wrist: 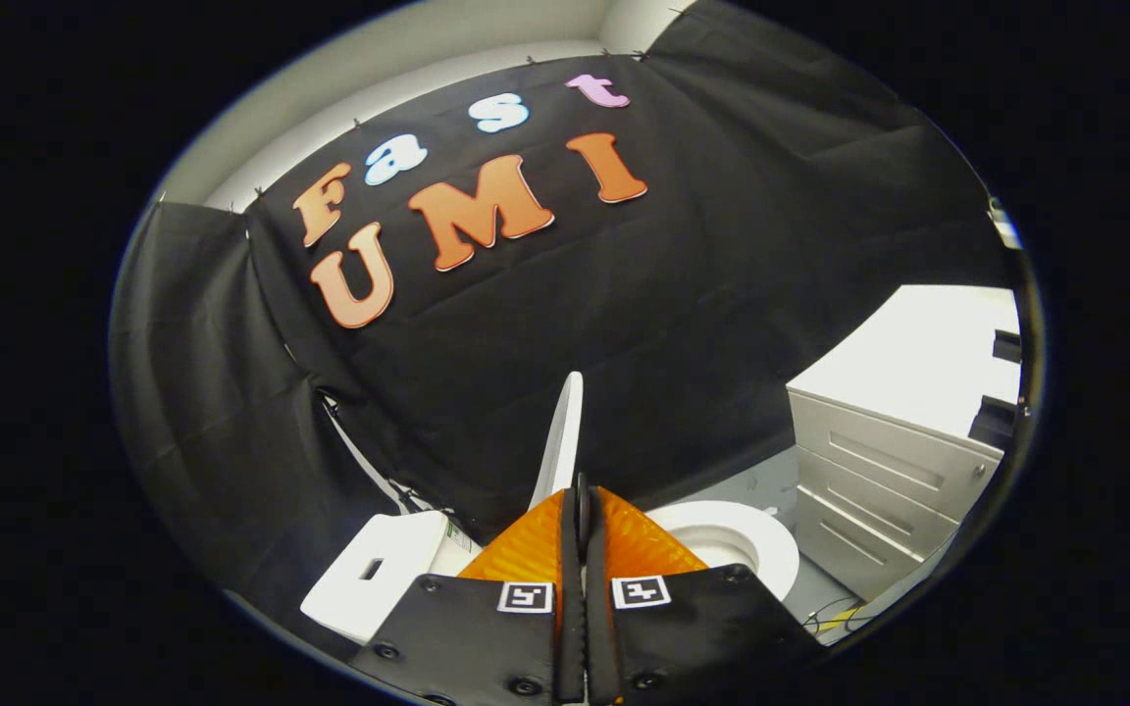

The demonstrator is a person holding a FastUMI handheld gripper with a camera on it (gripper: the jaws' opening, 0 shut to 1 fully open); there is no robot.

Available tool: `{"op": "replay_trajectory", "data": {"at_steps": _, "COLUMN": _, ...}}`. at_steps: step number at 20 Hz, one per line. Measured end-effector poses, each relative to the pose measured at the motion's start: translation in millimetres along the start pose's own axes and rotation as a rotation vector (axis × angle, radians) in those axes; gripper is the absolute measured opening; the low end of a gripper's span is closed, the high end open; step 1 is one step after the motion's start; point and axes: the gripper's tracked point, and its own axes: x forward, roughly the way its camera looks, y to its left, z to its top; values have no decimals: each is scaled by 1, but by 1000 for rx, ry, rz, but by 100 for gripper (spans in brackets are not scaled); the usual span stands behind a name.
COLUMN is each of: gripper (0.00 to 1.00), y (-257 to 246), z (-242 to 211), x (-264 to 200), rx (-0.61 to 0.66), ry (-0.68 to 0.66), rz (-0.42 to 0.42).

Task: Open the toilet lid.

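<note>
Right, over on the left I see the black cloth wall [231, 412] hanging in folds, and low beside it the white toilet tank [379, 579] with a dark slot in its top. Moving in, my tongs [582, 500] sit closed, the two fingers pressed together with only a thin seam between them. I can't tell whether they pinch anything. Rising straight up from just beyond their tips is the toilet lid [563, 441], standing upright and seen edge-on, a slim white blade against the cloth. Just right of the fingers I've got the toilet seat [737, 539], a white ring lying flat with the bowl opening showing inside it. Beyond that, grey floor [761, 480], then a white drawer cabinet [879, 461] with three drawer fronts, well apart from the toilet. Some cables [835, 618] lie on the floor by its foot.
</note>
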Motion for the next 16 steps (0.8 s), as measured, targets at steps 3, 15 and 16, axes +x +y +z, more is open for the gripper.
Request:
{"op": "replay_trajectory", "data": {"at_steps": 3, "gripper": 9, "y": 27, "z": 5, "x": 3, "rx": -35, "ry": -4, "rz": 31}}
{"op": "replay_trajectory", "data": {"at_steps": 15, "gripper": 9, "y": 140, "z": 2, "x": -6, "rx": -159, "ry": -35, "rz": 142}}
{"op": "replay_trajectory", "data": {"at_steps": 16, "gripper": 9, "y": 151, "z": 1, "x": -5, "rx": -173, "ry": -36, "rz": 152}}
